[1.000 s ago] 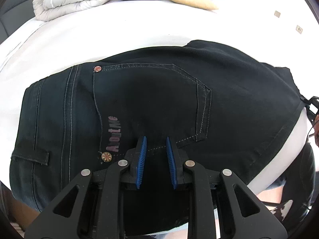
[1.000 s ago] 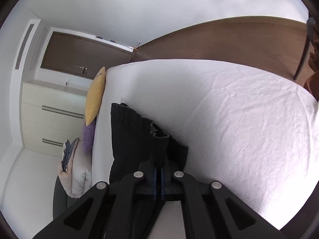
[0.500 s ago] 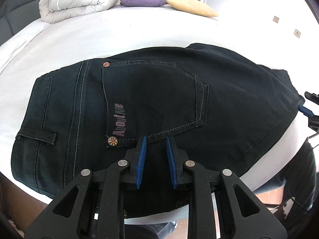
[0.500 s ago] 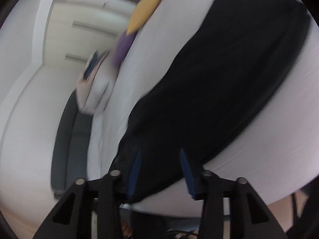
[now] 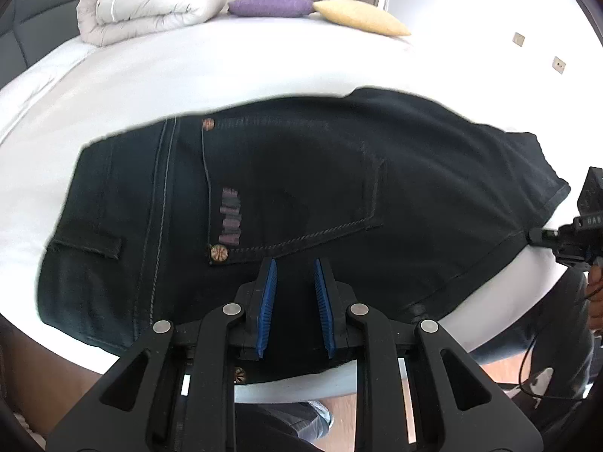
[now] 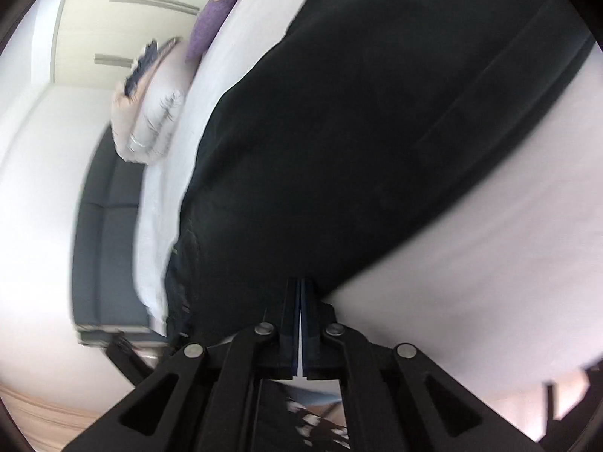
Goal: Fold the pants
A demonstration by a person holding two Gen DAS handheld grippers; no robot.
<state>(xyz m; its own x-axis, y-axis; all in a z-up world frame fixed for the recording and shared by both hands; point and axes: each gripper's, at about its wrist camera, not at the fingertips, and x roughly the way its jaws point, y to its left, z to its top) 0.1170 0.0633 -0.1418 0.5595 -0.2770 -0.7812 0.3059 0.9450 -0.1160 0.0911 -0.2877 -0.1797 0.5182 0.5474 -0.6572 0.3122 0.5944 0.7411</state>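
Black pants [image 5: 414,173] between parted left jaws

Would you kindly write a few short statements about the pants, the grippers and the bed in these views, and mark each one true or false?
1. The black pants lie on the white bed. True.
2. The left gripper is clamped shut on the cloth. False: its blue pads stand apart, over the pants near the back pocket.
3. The right gripper has its fingers closed together. True.
4. A purple pillow lies beside a yellow pillow. True.
5. The folded duvet covers the pants. False: it sits apart, at the far end.
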